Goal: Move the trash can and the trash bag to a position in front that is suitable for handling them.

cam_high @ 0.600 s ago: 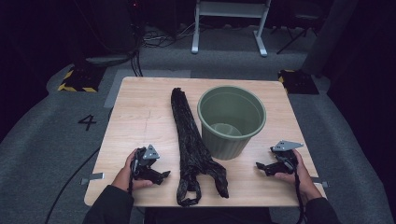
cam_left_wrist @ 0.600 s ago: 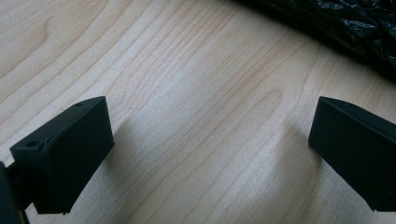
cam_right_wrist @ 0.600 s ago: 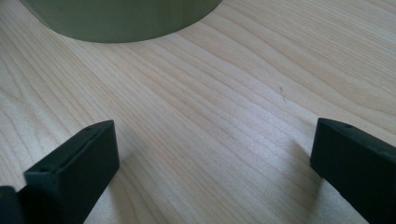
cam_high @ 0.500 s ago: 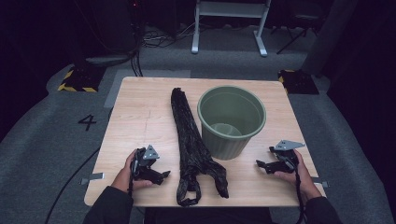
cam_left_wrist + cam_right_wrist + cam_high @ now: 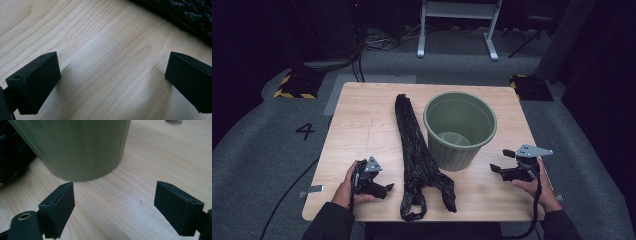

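Between the jaws of your left gripper (image 5: 110,82) lay nothing but bare wood; they stood wide apart and held nothing. Ahead of them, toward the upper right of the left gripper view, the crinkled black plastic bag (image 5: 185,12) lay on the table (image 5: 95,45), near the jaws but not touching them. Your right gripper (image 5: 115,202) was just as wide open and equally empty, with only tabletop between its jaws. Beyond its left jaw stood the green bucket (image 5: 75,147), upright, close by yet clear of the pad, and a dark edge of the bag showed at the far left of that view. From above, your left gripper (image 5: 382,189) rested near the table's front edge, just left of the bag's (image 5: 417,155) knotted end. The bag stretched lengthwise away from you, its right side against the bucket (image 5: 459,127). Your right gripper (image 5: 502,162) sat to the right of the bucket, pointing toward it.
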Available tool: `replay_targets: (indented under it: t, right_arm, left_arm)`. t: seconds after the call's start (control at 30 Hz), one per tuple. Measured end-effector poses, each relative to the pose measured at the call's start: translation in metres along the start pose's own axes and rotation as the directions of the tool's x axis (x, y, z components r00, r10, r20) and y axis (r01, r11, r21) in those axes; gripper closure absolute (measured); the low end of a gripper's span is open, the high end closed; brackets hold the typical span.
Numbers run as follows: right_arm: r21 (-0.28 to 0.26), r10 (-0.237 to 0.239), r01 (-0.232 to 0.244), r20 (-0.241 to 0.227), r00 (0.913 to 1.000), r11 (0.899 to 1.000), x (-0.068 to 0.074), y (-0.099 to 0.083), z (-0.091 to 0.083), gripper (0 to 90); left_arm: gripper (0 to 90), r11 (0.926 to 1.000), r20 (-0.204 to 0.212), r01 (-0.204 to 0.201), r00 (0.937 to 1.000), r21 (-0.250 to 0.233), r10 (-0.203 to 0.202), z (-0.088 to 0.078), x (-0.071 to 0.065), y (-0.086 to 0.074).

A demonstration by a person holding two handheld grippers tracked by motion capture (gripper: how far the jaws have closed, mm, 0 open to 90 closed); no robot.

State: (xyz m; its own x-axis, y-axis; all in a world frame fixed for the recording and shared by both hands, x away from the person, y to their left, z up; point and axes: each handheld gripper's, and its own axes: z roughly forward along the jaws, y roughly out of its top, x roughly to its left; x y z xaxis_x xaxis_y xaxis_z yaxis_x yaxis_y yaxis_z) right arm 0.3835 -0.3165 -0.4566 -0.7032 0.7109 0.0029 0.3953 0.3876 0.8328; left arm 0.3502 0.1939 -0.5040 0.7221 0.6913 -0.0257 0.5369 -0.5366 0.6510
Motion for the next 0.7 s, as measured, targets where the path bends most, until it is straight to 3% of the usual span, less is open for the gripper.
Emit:
replay_targets:
  t: [0.2, 0.3, 0.43, 0.53, 0.7]
  right_arm:
    - [-0.095, -0.031, 0.028, -0.023, 0.9993, 0.995, 0.009, 0.025, -0.021, 17.3]
    - [-0.117, -0.031, 0.028, -0.030, 0.9991, 0.993, 0.012, 0.037, -0.025, 18.2]
    - [-0.121, -0.059, 0.057, -0.009, 0.9982, 0.991, 0.020, 0.047, -0.023, 18.1]
    - [-0.152, -0.076, 0.080, 0.037, 0.9964, 0.985, 0.021, 0.056, -0.032, 19.8]
    - [-0.208, -0.093, 0.093, 0.013, 0.9956, 0.974, 0.019, 0.071, -0.046, 19.4]
  left_arm:
    - [0.1, 1.0000, -0.002, 0.002, 1.0000, 0.001, -0.002, 0.000, 0.000, 0.000]
    - [0.1, 1.0000, -0.001, 0.001, 1.0000, 0.001, -0.001, 0.000, 0.000, 0.000]
    - [0.1, 1.0000, -0.001, 0.002, 1.0000, 0.000, -0.002, 0.000, 0.000, 0.000]
    - [0.1, 1.0000, -0.001, 0.001, 1.0000, 0.000, -0.001, 0.000, 0.000, 0.000]
    - [0.1, 1.0000, -0.002, 0.001, 1.0000, 0.001, -0.001, 0.000, 0.000, 0.000]
